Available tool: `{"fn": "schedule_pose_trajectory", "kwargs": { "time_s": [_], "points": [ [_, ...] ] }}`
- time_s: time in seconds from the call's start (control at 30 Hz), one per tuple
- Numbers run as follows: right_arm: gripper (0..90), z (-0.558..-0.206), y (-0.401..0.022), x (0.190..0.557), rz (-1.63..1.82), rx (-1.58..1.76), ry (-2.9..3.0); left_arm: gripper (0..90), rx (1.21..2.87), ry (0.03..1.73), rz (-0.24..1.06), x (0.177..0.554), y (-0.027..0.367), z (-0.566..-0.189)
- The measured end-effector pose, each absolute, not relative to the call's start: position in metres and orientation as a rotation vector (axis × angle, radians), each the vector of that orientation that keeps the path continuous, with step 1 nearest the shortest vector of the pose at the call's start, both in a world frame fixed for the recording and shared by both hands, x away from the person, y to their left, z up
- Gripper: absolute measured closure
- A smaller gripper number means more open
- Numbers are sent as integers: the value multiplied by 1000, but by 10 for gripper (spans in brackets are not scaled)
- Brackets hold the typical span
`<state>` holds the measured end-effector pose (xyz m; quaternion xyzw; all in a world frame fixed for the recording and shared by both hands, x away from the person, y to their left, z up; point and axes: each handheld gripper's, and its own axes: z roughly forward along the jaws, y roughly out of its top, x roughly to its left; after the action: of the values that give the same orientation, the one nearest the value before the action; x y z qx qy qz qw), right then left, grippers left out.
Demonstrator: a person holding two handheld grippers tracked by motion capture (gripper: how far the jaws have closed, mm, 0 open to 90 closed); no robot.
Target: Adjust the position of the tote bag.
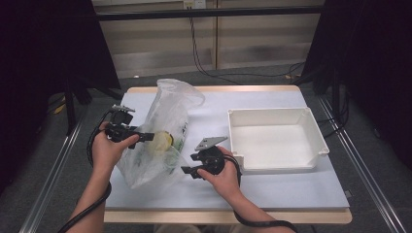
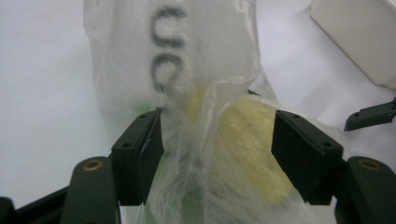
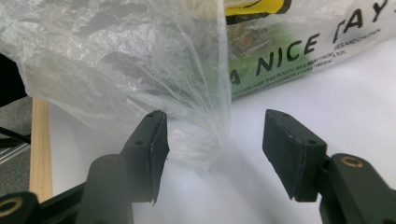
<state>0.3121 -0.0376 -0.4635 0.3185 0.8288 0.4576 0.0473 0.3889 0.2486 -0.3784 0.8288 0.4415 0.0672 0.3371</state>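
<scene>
A clear plastic bag (image 1: pixel 163 131) with printed lettering lies on the white table, mouth toward the far side. Inside it sits a round yellow thing (image 1: pixel 162 141). My left gripper (image 1: pixel 147 137) reaches at the bag from the left. In the left gripper view it is open (image 2: pixel 217 154), its jaws on either side of a fold of the bag (image 2: pixel 201 84) and the yellow thing (image 2: pixel 247 149). My right gripper (image 1: pixel 188 171) is near the bag's near right corner. It is open (image 3: pixel 215 144), with the crumpled edge of the bag (image 3: pixel 140 70) just beyond its jaws.
A white rectangular tray (image 1: pixel 311 127) stands empty at the right of the table, close to my right hand. Its corner (image 2: pixel 359 37) shows in the left gripper view. The table's wooden left edge (image 3: pixel 39 140) is near the bag. Cables trail toward me.
</scene>
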Motion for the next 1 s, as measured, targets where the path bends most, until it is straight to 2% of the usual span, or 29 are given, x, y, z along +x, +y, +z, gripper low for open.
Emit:
{"fn": "schedule_pose_trajectory", "kwargs": {
  "time_s": [0.07, 0.13, 0.23, 0.33, 0.37, 0.5, 0.53, 0.6, 0.63, 0.8, 1.0],
  "points": [
    [473, -465, -33, 316, 1403, 961, 2538, 348, 2153, 1155, 173, 388, 250, -379],
    [622, -467, -28, 319, 1415, 929, 2568, 354, 2139, 1163, 177, 388, 251, -380],
    [767, -471, -16, 317, 1427, 886, 2615, 353, 2139, 1154, 174, 388, 252, -381],
    [873, -474, -4, 313, 1448, 857, 2639, 303, 2114, 1155, 155, 388, 251, -380],
    [899, -474, 0, 312, 1452, 850, 2642, 295, 2115, 1151, 154, 389, 250, -380],
    [900, -472, 20, 305, 1482, 797, 2666, 260, 2119, 1145, 176, 389, 248, -380],
    [892, -472, 23, 303, 1473, 767, 2670, 261, 2120, 1145, 183, 389, 248, -380],
    [773, -472, 25, 300, 1464, 763, 2663, 277, 2130, 1142, 180, 388, 249, -381],
    [771, -471, 23, 300, 1438, 756, 2659, 291, 2135, 1142, 182, 388, 249, -381],
    [563, -466, 2, 301, 1391, 791, 2629, 311, 2154, 1136, 186, 389, 250, -385],
    [381, -457, -19, 301, 1383, 838, 2586, 347, 2164, 1144, 183, 390, 248, -387]
  ]
}}
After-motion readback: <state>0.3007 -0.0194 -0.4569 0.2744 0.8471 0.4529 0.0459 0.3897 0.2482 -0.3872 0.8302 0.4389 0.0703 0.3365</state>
